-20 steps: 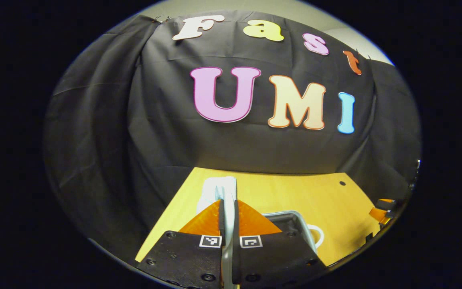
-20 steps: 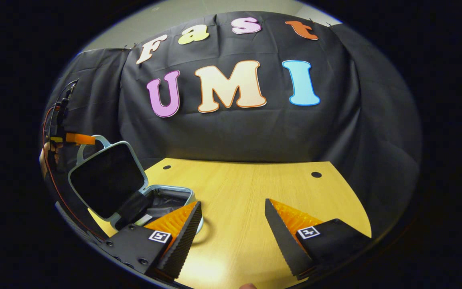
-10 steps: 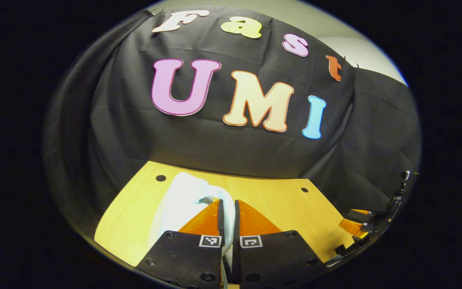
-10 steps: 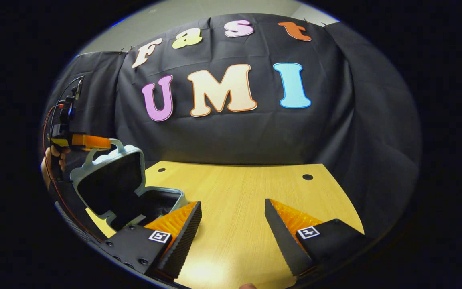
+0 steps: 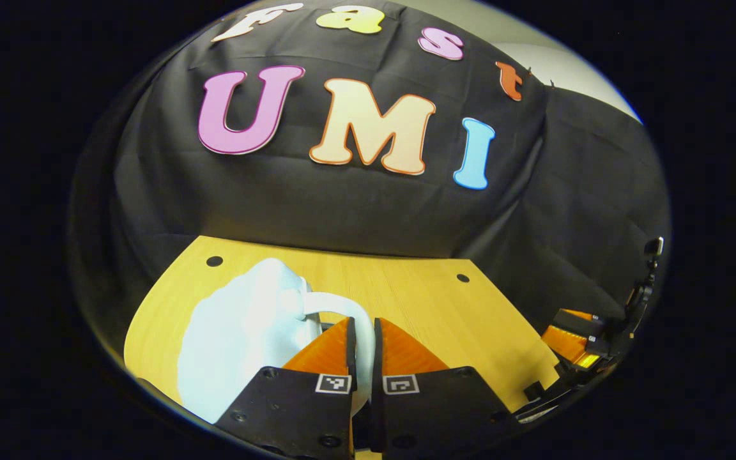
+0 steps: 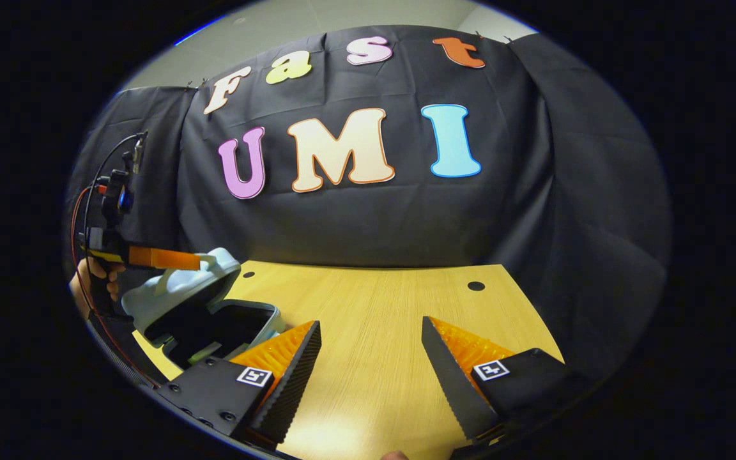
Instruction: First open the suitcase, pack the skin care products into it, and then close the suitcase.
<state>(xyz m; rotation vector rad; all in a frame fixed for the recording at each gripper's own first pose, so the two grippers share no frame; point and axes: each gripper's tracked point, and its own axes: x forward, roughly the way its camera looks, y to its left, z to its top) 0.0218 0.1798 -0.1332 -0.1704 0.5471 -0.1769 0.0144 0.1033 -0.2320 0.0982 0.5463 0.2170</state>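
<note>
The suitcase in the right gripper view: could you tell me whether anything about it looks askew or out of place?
Nothing stands out. The suitcase lid hangs tilted, part-way shut over the base, but the left gripper holds its handle. The right gripper is open above the table.

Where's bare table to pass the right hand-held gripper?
Bare wood runs from the right hand-held gripper back to the cloth wall. Crowded at the view's left: suitcase, lid half down, left hand-held gripper on its handle.
</note>
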